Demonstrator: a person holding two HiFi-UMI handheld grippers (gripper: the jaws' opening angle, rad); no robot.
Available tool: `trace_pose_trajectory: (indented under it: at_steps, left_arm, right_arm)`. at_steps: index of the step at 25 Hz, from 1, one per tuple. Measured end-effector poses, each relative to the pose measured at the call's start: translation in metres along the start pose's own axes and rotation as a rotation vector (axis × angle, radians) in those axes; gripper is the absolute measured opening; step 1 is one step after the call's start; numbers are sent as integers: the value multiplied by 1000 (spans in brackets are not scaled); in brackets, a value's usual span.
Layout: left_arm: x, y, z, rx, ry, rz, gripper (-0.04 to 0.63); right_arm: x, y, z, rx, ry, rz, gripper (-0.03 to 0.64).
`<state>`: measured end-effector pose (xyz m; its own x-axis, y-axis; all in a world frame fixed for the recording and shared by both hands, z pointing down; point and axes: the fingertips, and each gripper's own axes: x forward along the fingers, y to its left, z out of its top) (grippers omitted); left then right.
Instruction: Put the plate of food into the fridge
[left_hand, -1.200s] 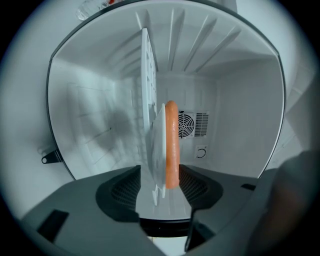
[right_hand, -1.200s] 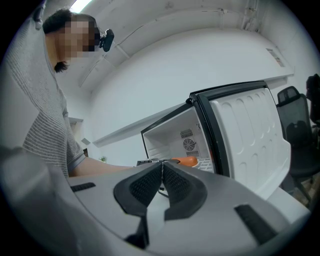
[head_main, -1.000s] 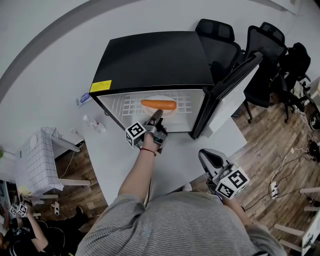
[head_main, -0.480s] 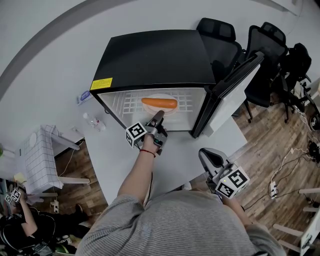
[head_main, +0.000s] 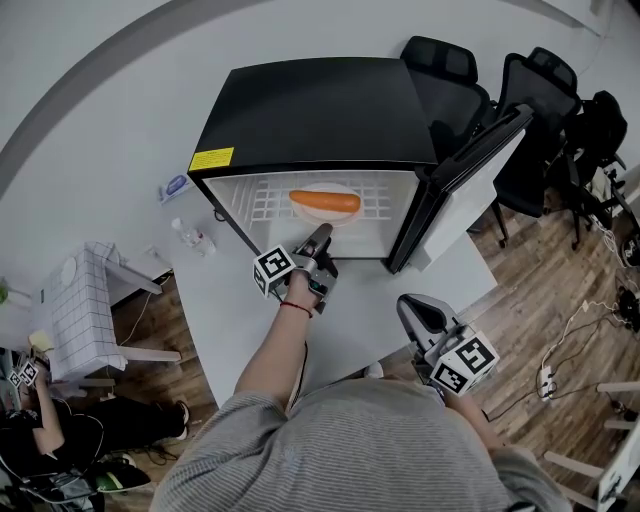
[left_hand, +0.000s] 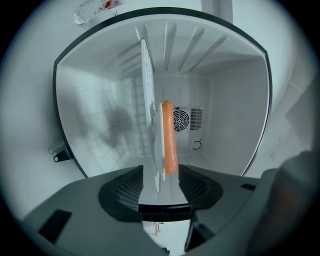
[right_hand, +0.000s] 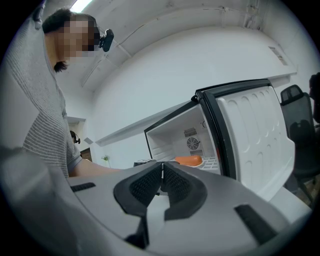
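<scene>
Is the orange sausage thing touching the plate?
Touching. The right gripper view shows the orange sausage from the side, resting directly on the plate, with no gap between them.

Plate (head_main: 322, 188) on fridge shelf (head_main: 265, 200), L tool (head_main: 322, 235) in front

This looks like an office workroom. Black swivel chairs (head_main: 445, 80) stand at one o'clock. A power strip (head_main: 548, 378) with trailing cables lies on the wood-plank floor (head_main: 540, 280) at four o'clock. A compact fridge (head_main: 310, 110) sits on a white counter (head_main: 365, 310).

Black fridge (head_main: 310, 110), white inside; orange food (head_main: 325, 201); white plate (head_main: 322, 187).
</scene>
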<state>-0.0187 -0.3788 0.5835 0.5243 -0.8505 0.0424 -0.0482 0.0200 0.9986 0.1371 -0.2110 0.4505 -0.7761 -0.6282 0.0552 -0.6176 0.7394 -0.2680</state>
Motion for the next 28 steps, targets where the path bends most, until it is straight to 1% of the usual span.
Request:
trace_pose_trajectory:
  at_steps: [3,7,10,12,13,18,22,25,28]
  left_arm:
    - [-5,-3,-1,-20,-5,-13,224]
    - [-12,-5,-2,-16,-6,-19,203]
    - [-17,-3,-2,-10,-9,-2,136]
    - [-20,-2,-2,3,-1,19,30]
    - [-21,-1,-3,7,5,26,11]
    - [-22,1,-4,-3,12,30,11]
    - [-22,-2,-5,3,14,25,11]
    - [-22,-5,-4,22,19,29,11]
    - [-24,-6,-4,58,23,33,11]
  right_arm:
    - [1,2,0,-1,0,5,15]
    - [2,6,-1,-3,0,11,15]
    - [2,9,-1,-4,-1,16,15]
    - [3,11,-2,-5,-1,19,15]
    - [3,12,-2,-5,0,20,15]
    - [4,15,-2,-7,-1,24,15]
    - [4,15,-1,-7,-2,22,15]
    - [4,16,-1,-7,-2,21,15]
    - [5,17,-2,-9,-3,25,15]
